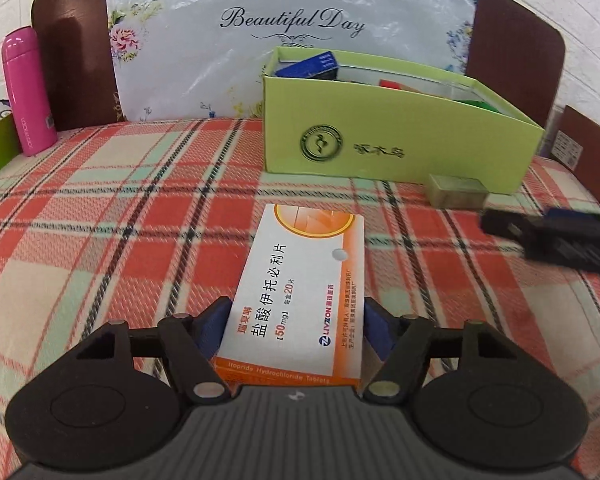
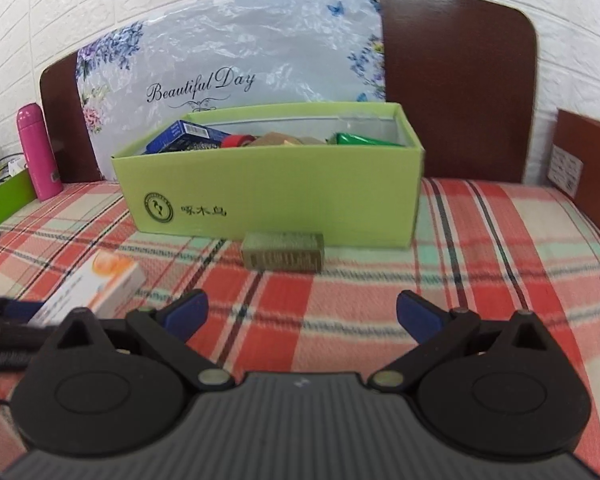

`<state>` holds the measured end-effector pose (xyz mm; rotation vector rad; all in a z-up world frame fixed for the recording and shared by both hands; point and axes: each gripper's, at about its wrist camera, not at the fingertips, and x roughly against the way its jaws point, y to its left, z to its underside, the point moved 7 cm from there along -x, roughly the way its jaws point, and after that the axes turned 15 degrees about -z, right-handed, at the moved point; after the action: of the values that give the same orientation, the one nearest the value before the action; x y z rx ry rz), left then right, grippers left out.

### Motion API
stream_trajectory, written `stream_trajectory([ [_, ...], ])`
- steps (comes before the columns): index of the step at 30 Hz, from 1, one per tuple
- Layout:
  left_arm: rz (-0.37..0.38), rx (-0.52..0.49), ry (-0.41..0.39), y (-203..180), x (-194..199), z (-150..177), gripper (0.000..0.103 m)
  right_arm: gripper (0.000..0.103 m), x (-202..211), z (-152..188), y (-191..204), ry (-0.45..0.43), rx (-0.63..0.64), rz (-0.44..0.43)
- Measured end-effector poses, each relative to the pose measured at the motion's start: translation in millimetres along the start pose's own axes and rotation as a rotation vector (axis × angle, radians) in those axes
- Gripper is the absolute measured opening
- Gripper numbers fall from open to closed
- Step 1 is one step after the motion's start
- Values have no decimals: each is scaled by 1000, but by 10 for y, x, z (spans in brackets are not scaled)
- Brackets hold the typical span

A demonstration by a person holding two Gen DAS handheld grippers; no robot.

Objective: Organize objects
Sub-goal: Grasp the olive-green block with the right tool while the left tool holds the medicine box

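Note:
My left gripper (image 1: 296,320) is shut on a white and orange medicine box (image 1: 304,280), its blue pads against the box's two long sides; the box lies flat on the plaid cloth. The same box shows at the left in the right wrist view (image 2: 96,284). My right gripper (image 2: 302,312) is open and empty, low over the cloth, facing a small olive box (image 2: 283,257) that lies in front of the green cardboard box (image 2: 276,196). The green box (image 1: 380,140) holds several items. The right gripper shows blurred at the right edge of the left wrist view (image 1: 556,240).
A pink bottle (image 1: 28,92) stands at the back left beside a green container (image 2: 4,196). A floral "Beautiful Day" panel (image 1: 292,20) leans on the brown headboard (image 2: 460,88). A brown box (image 2: 588,184) stands at the right edge.

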<state>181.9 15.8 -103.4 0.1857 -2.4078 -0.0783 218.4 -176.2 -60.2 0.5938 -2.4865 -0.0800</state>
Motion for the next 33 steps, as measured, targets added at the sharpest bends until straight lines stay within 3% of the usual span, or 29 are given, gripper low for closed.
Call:
stream_trajectory([
  [2,19,-10,2,-4,58,51,72,82,-137,-75,-33,6,35,-13],
  [5,33,-10,5,5,106,100,72,82,-333,-164,-116,13,69,-13],
  [10,35,-11,-2,1,112,113,73,83,-511,-207,-203,26,16,-55],
  [18,27,-15,-10,-5,110,123,72,82,-306,-10,314,47,99,-257],
  [22,21,-17,-13,-12,112,130,72,81,-339,-98,237,37,138,-156],
  [27,19,-13,-14,-8,109,131,72,81,-576,-202,94,64,137,-99],
  [28,19,-13,-14,-10,110,132,72,77,-616,-191,90,80,141,-92],
  [30,20,-16,-15,-12,111,135,72,36,-653,-116,92,121,121,-95],
  [33,14,-22,-17,-24,112,138,72,22,-483,-34,106,102,69,-117],
])
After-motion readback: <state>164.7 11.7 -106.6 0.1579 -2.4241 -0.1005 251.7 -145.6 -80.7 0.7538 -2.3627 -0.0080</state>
